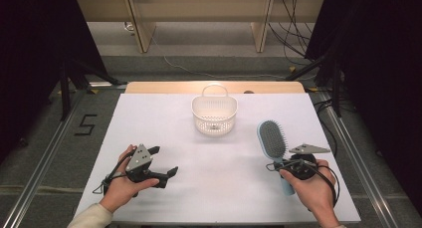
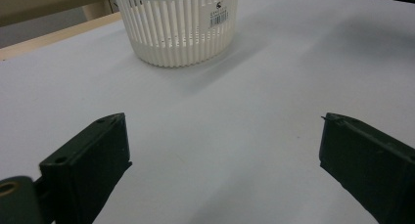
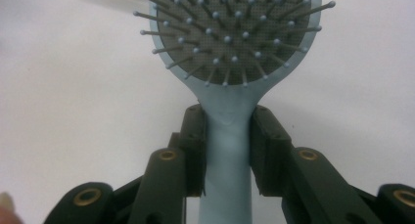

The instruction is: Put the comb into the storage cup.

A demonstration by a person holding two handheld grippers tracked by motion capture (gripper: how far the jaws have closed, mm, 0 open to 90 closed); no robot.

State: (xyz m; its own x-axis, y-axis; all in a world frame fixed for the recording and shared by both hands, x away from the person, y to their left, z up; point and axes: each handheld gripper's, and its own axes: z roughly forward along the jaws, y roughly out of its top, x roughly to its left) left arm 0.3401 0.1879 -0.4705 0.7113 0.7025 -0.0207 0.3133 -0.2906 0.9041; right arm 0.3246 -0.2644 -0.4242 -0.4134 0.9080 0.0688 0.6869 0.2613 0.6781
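A light blue hairbrush point(image 1: 273, 141) with a grey bristle pad lies at the table's right, head pointing away from me. My right gripper point(image 1: 279, 164) is shut on its handle; in the right gripper view both jaws press the handle point(image 3: 227, 136) just below the bristled head point(image 3: 232, 31). A white slatted plastic basket point(image 1: 214, 113) with a loop handle stands at the middle back of the table and looks close to empty. My left gripper point(image 1: 164, 162) rests near the front left, open, with nothing between its jaws. The left gripper view looks toward the basket point(image 2: 178, 26) over bare table.
The white table top point(image 1: 164, 123) has a wooden strip along its far edge. Cables and stand legs lie on the floor beyond and to the right. A "5" is marked on the floor at the left.
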